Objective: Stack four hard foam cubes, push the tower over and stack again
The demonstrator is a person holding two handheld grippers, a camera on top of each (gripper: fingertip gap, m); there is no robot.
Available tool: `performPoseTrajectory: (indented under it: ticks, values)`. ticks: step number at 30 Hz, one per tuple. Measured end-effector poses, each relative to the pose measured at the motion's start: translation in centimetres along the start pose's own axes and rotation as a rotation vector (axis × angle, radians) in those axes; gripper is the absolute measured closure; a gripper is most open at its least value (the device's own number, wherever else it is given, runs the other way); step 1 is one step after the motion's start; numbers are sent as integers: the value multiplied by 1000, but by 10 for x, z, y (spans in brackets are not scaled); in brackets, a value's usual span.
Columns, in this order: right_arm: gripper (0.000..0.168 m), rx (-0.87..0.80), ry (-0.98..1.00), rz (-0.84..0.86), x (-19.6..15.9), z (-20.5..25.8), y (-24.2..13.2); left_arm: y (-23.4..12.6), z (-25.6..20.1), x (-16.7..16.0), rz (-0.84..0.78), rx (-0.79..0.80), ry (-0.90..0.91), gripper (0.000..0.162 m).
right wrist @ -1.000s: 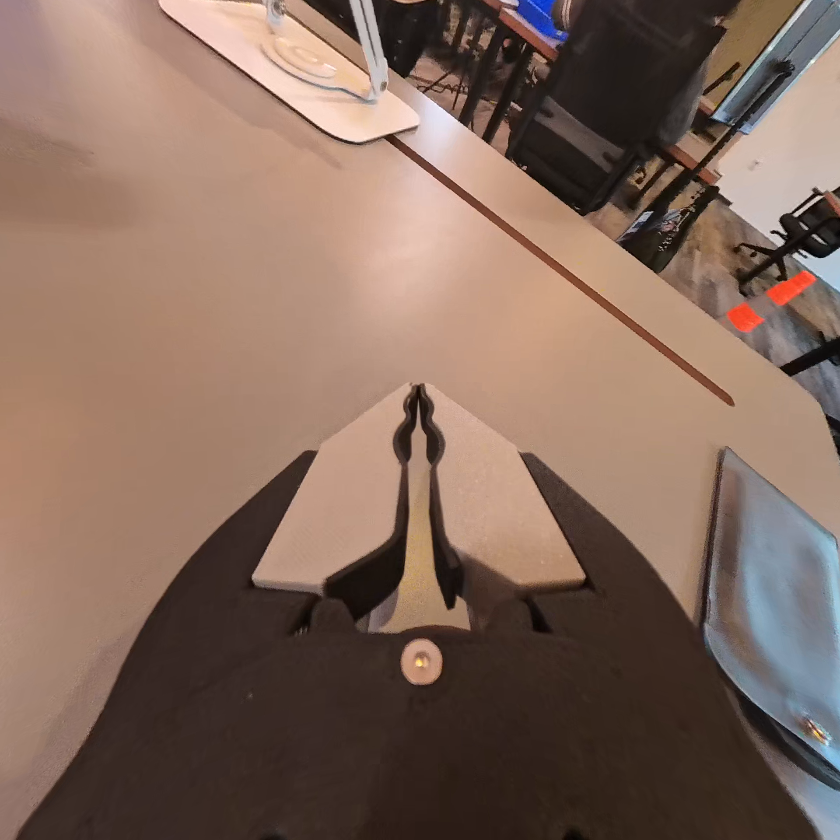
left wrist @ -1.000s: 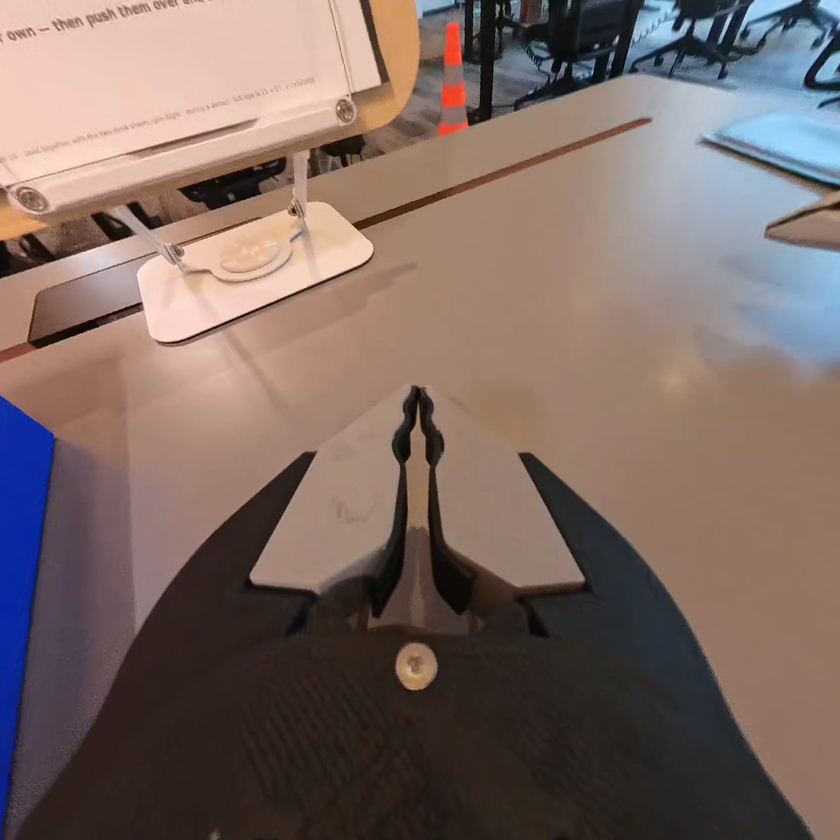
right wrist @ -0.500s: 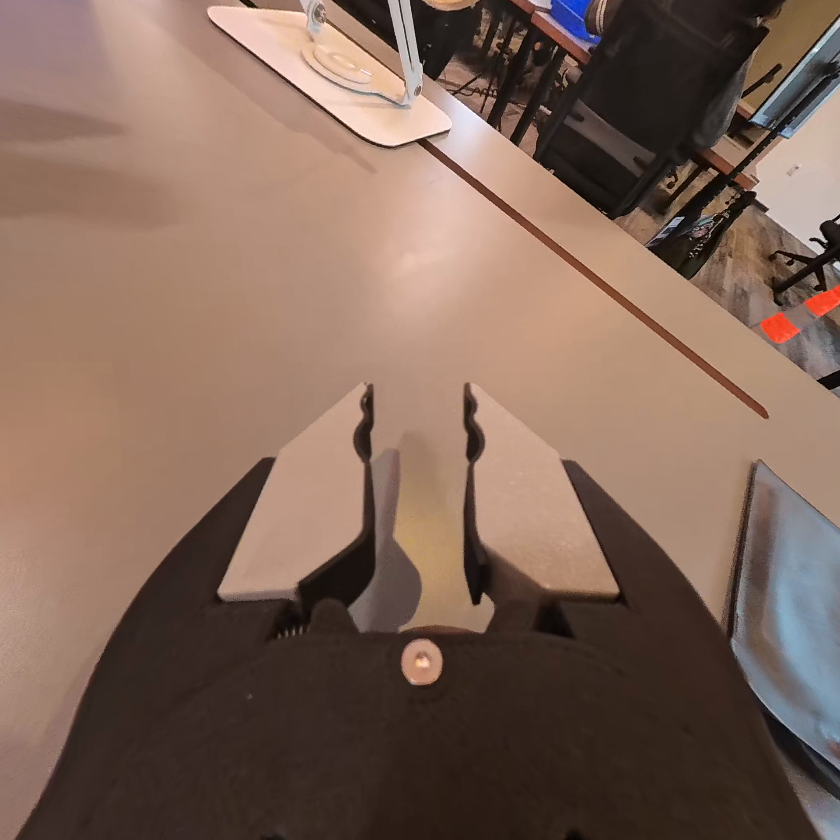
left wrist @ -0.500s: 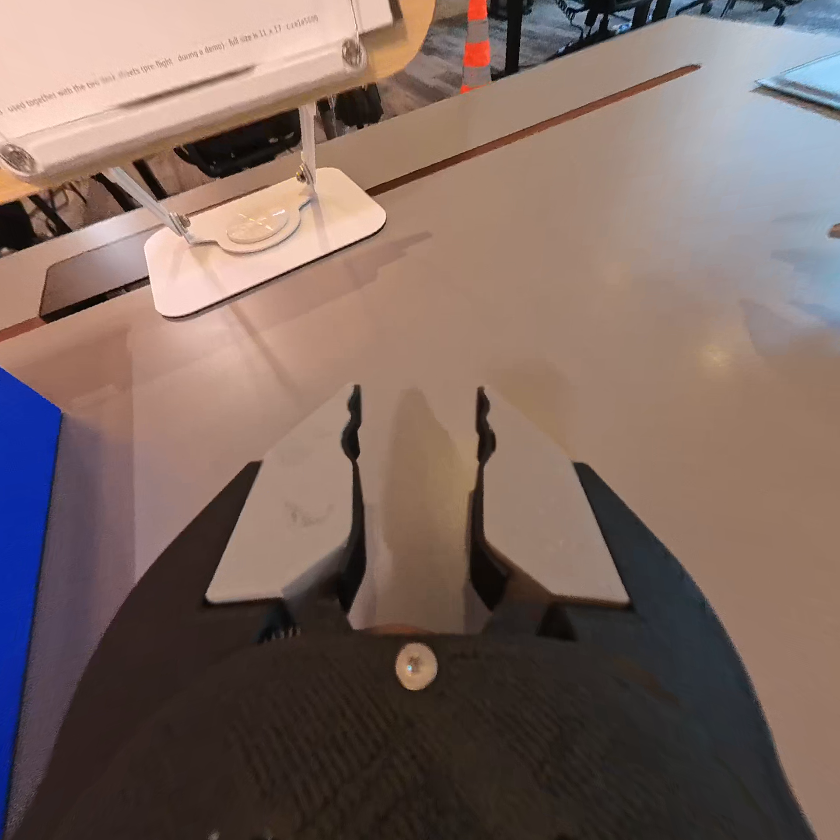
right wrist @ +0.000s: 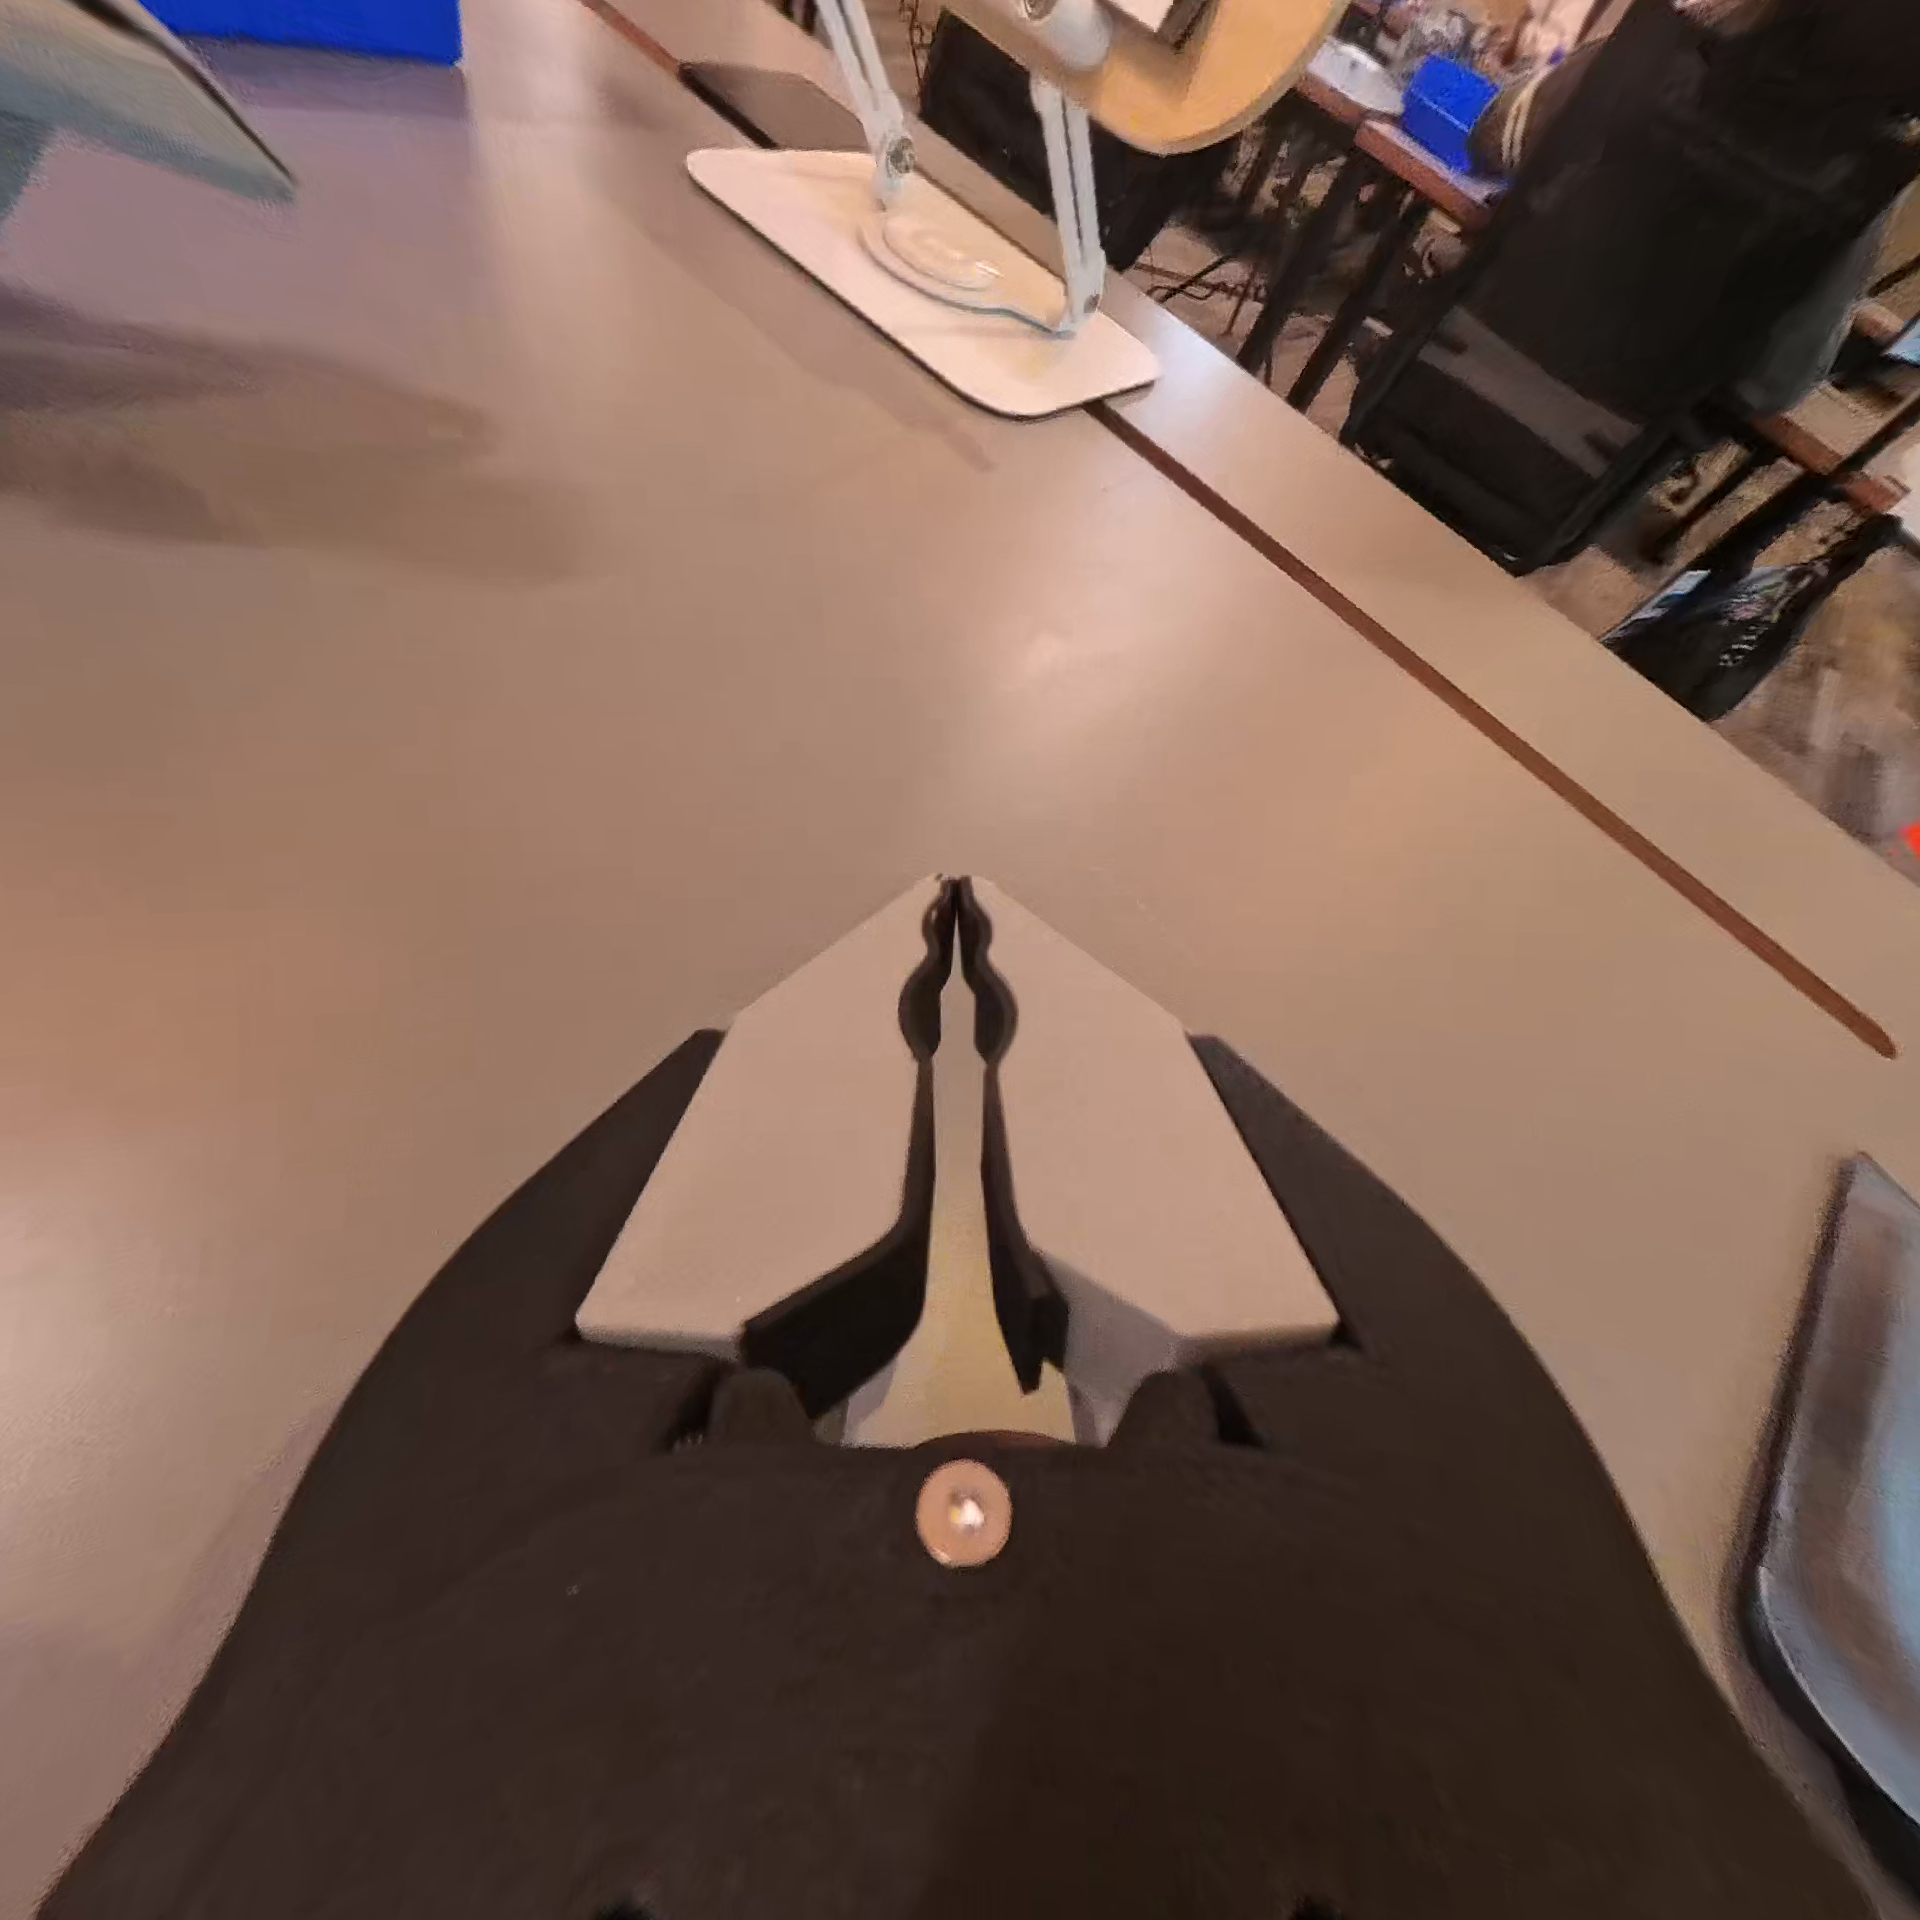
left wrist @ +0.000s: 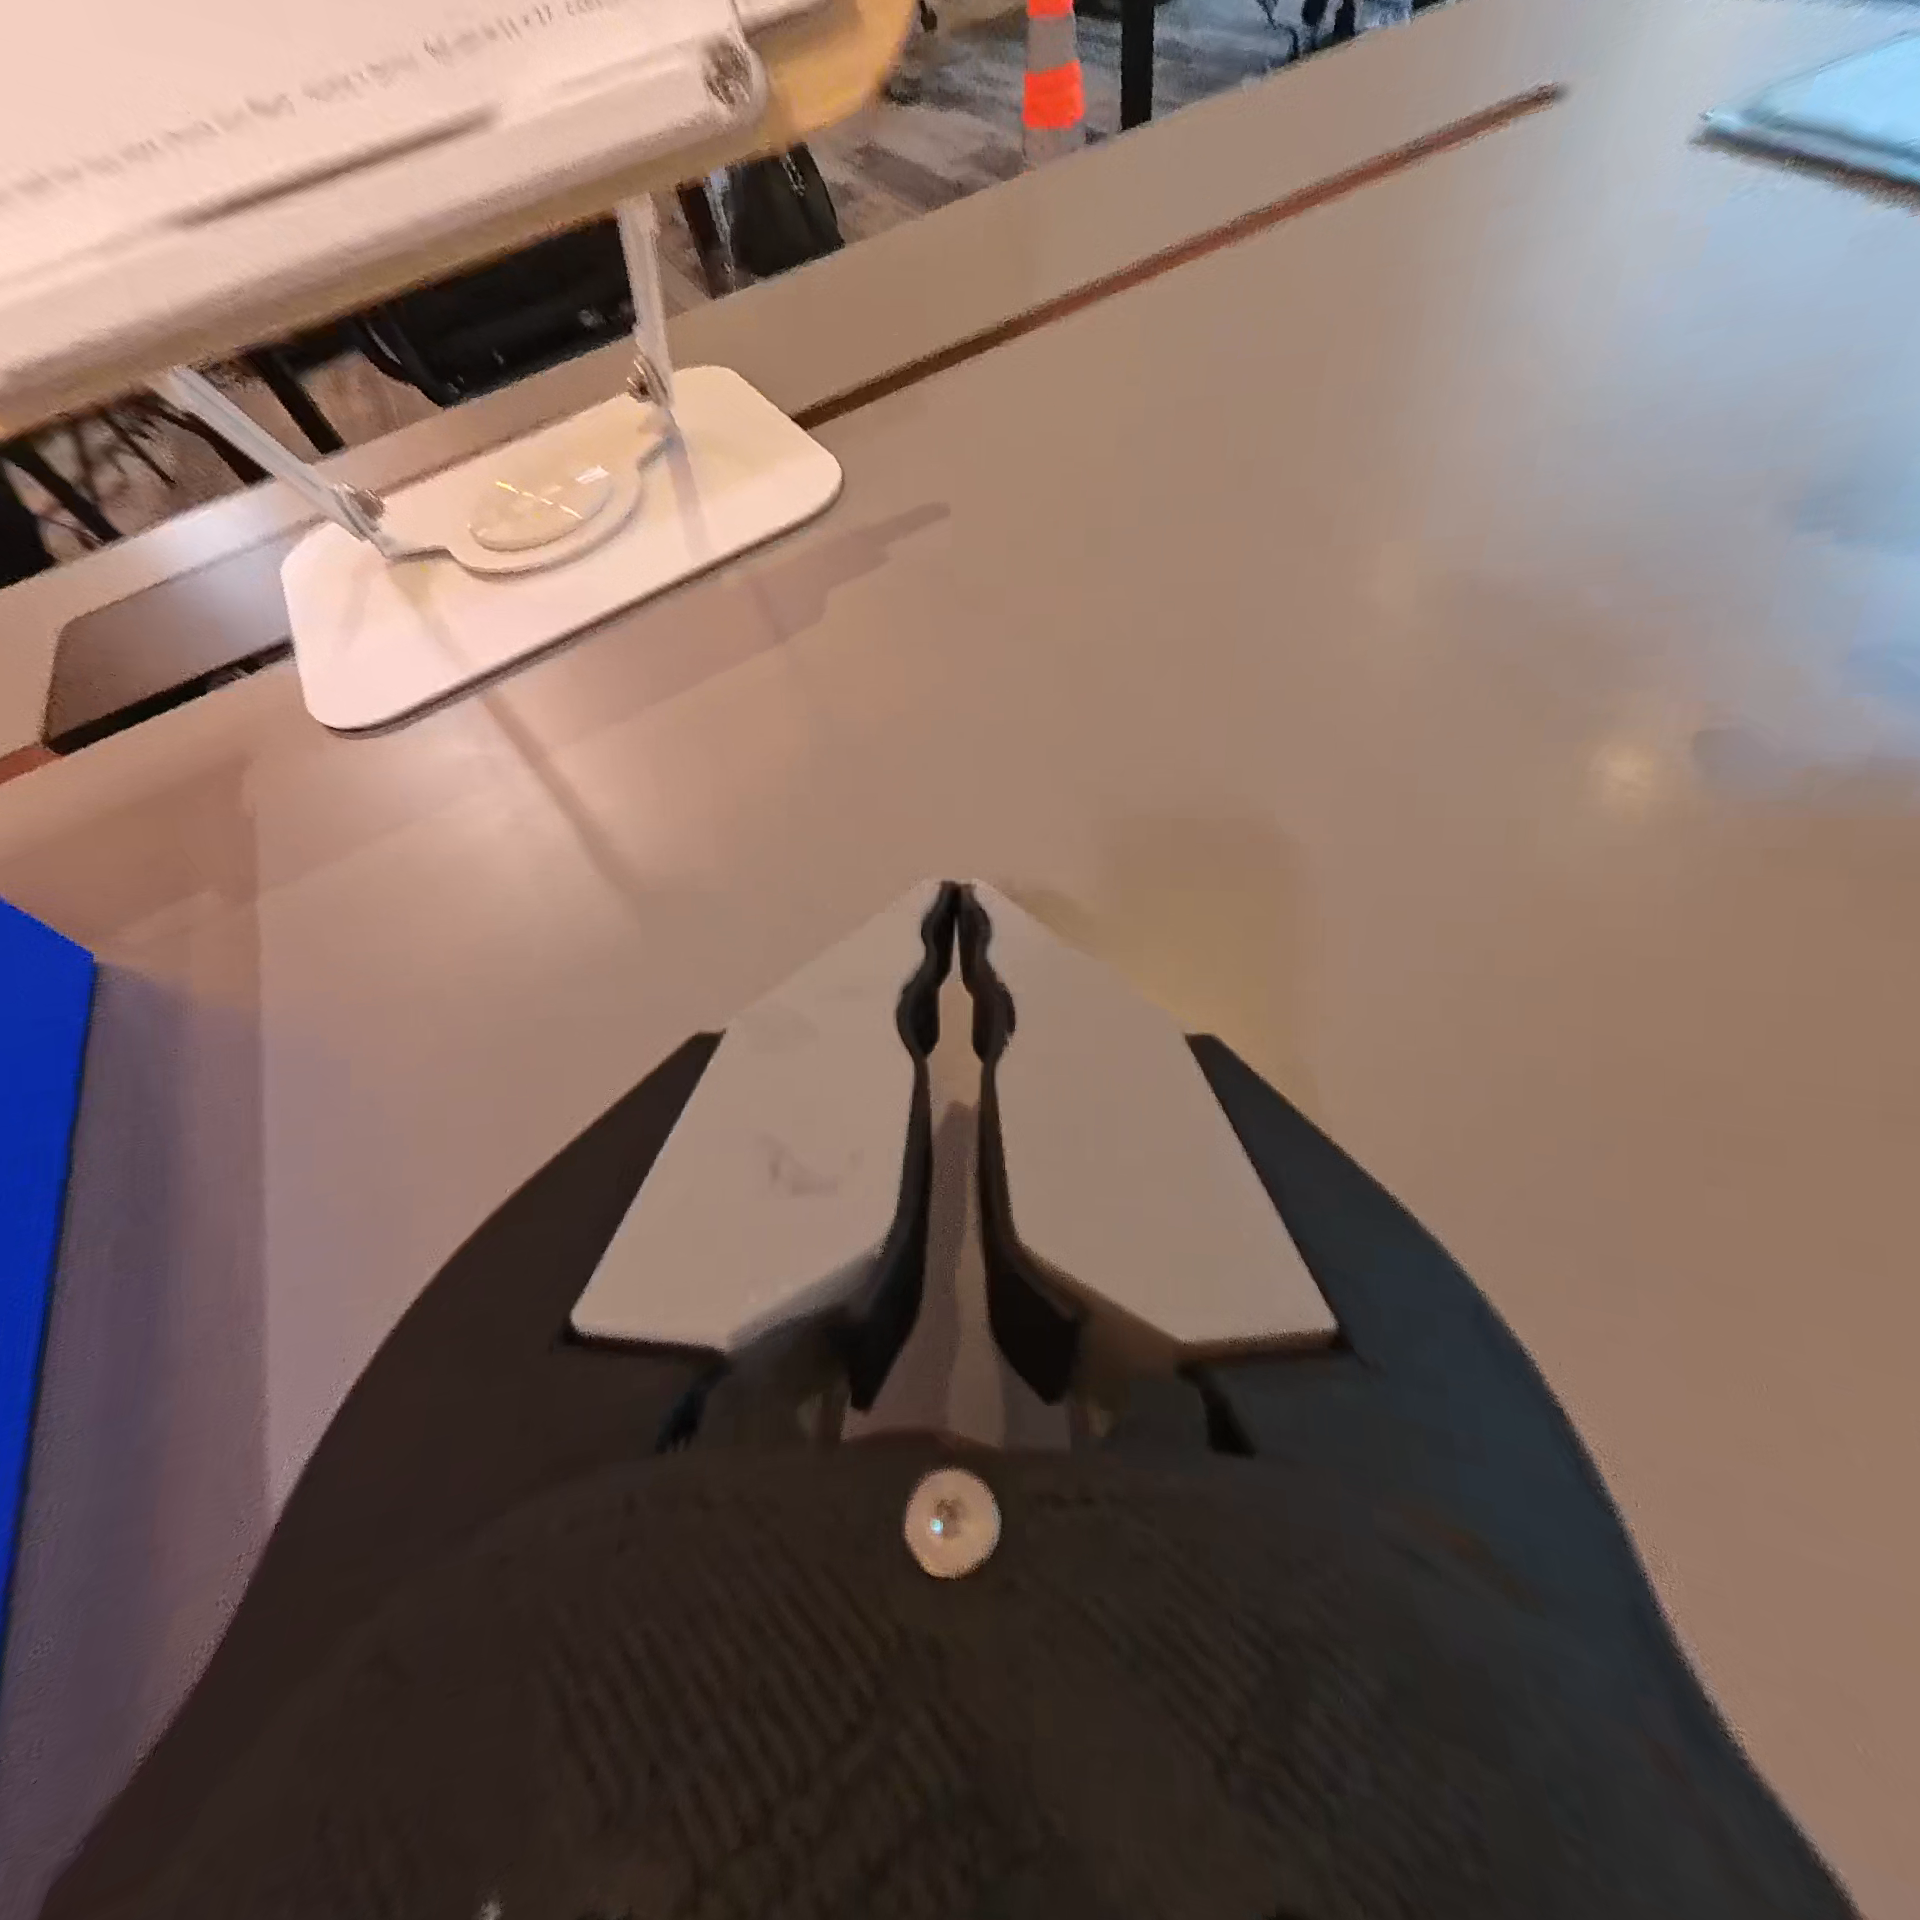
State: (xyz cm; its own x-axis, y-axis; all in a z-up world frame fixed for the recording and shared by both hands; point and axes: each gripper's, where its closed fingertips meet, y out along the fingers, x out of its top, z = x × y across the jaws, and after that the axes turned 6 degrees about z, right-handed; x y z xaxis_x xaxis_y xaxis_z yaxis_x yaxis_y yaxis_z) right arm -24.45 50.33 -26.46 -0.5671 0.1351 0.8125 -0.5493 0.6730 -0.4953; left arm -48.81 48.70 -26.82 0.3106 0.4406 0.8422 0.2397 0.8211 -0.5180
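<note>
Both the left claw (left wrist: 951, 899) and right claw (right wrist: 951, 894) hover clenched and empty over the bare counter (right wrist: 623, 727), no cubes visible, so reaching blind risks striking the white stand (right wrist: 935, 260).

1 blue cube (left wrist: 36, 1195) — far left edge, mostly out of frame.
</note>
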Motion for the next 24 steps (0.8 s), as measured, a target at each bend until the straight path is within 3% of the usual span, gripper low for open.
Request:
performPoseTrajectory:
  ticks: [2,3,4,6,7,8,9,11,12,13,17,24]
  values:
    - [168,-31,-10,-15,2,-3,-1,-3,2,5,-32,7,-9,162]
    - [160,-30,-4,-36,5,-3,-3,-2,1,4,-34,-7,-16,162]
    - [166,-22,11,-40,6,-3,-3,-1,-1,2,-19,-27,-24,145]
    - [168,23,-3,-2,0,4,0,1,-5,-1,1,-55,-22,162]
    - [168,15,-10,11,-3,3,2,2,-5,-3,5,-55,-17,162]
    - [168,6,-11,12,-3,2,3,3,-5,-5,18,-52,-17,157]
    - [164,2,-3,5,-3,1,4,4,-5,-7,30,-56,-22,140]
    - [132,-12,33,14,-5,-3,6,1,-9,-5,19,-90,-59,121]
    - [131,-9,38,21,-7,-3,6,-5,-8,-4,15,-101,-77,115]
    - [133,-8,37,25,-9,-3,6,-13,-3,-3,10,-91,-90,107]
    - [133,-12,33,17,-8,-3,4,-68,41,1,-26,10,-108,101]
    - [131,-5,-12,0,0,6,2,-184,193,-19,41,337,-214,87]
